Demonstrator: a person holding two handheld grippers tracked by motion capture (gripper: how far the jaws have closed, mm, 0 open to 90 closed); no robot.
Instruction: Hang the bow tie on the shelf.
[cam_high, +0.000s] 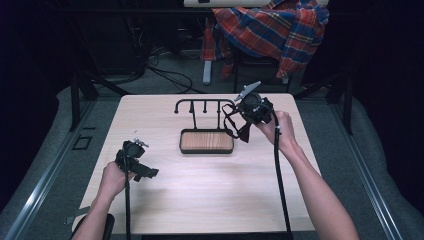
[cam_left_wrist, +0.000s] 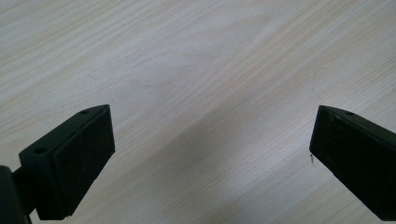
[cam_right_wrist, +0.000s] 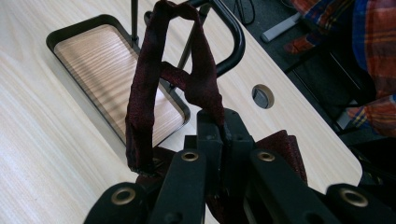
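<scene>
1. High view: a pale wood-grain table stands on a grey floor in a dark room, with black cables trailing over the floor beyond its far edge.
2. Past the table's far right corner, a red, blue and orange plaid cloth hangs over a chair.
3. Near the middle of the table sits a black-rimmed tray with a wooden bottom; a black hook rack rises from its far side.
4. At the near left, the left hand holds the left gripper low over bare tabletop, well apart from the tray.
5. Left gripper view: its two black jaws stand wide apart over light wood, with nothing between them, so this gripper is released.
6. At the far right, the right hand holds the right gripper just beside the right end of the rack, above the tray's right edge.
7. Right gripper view: the jaws are clenched on a dark maroon strap, whose loop reaches up to the curved black bar at the rack's end; whether the loop touches the bar, I cannot tell.
8. In the same view, more maroon fabric shows beside the jaws, and a round cable hole sits in the tabletop near the table's edge.
</scene>
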